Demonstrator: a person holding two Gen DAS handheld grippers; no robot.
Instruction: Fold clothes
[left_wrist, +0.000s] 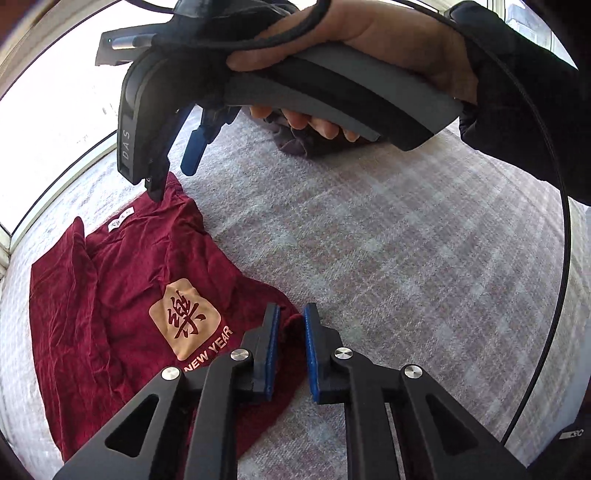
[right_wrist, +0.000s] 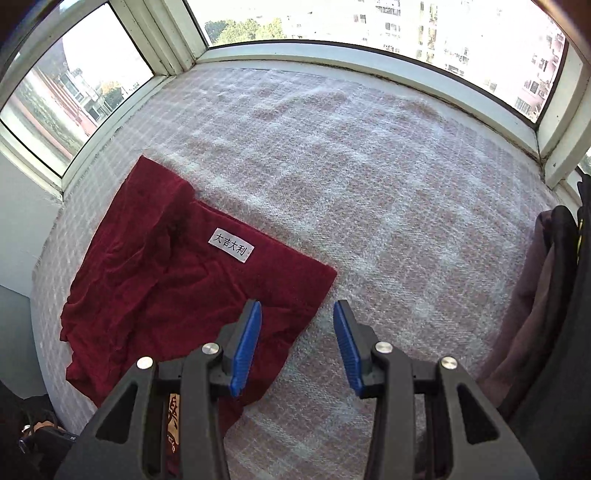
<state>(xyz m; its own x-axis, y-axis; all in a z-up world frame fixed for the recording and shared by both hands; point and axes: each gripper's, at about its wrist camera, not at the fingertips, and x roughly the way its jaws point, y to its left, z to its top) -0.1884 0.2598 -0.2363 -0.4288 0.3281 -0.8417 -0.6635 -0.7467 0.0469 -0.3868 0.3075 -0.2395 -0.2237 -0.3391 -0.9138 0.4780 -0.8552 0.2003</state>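
Observation:
A dark red T-shirt (left_wrist: 122, 295) lies partly folded on the plaid blanket, its tan square print and "NEW YEAR" lettering facing up in the left wrist view. My left gripper (left_wrist: 291, 332) hovers over the shirt's right edge, open with a narrow gap and no cloth pinched. A hand holds my right gripper (left_wrist: 173, 182) above the shirt's collar end, fingers apart. In the right wrist view the red T-shirt (right_wrist: 177, 288) shows a white label (right_wrist: 231, 245). There my right gripper (right_wrist: 297, 332) stands wide open over the shirt's near right corner, holding nothing.
The pale plaid blanket (right_wrist: 369, 184) covers a bay-window ledge bounded by white window frames (right_wrist: 332, 55). A crumpled grey-purple garment (left_wrist: 291, 142) lies behind the hand. More dark and mauve clothes (right_wrist: 543, 295) pile at the right edge. A black sleeve (left_wrist: 524, 103) crosses the upper right.

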